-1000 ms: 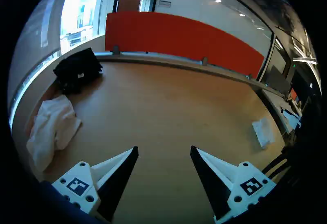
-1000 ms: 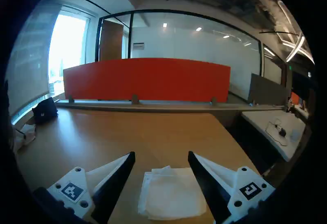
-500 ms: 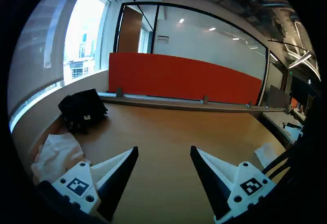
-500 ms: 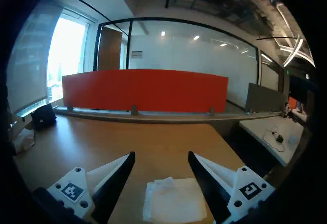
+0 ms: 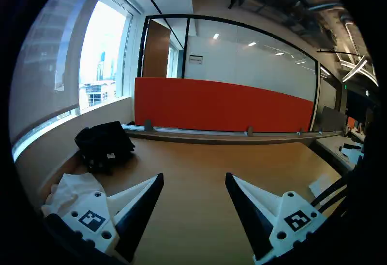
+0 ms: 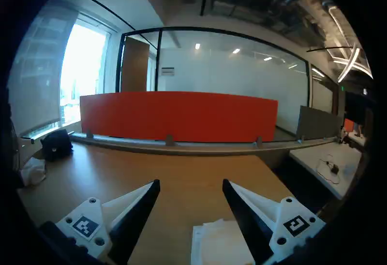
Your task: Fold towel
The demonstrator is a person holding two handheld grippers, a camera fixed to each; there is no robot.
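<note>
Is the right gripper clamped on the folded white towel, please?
No: the right gripper stands open, and the folded towel lies flat on the wooden table beneath it.

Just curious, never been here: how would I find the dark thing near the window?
Find the wooden table with the red divider along its far edge. At the divider's window end sits a bag: black, unlike the white crumpled towel beside it.

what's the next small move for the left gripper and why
Probably swing the left gripper left and down to the crumpled towel: its fingers are open and empty, and a folded towel lies by the right gripper.
</note>
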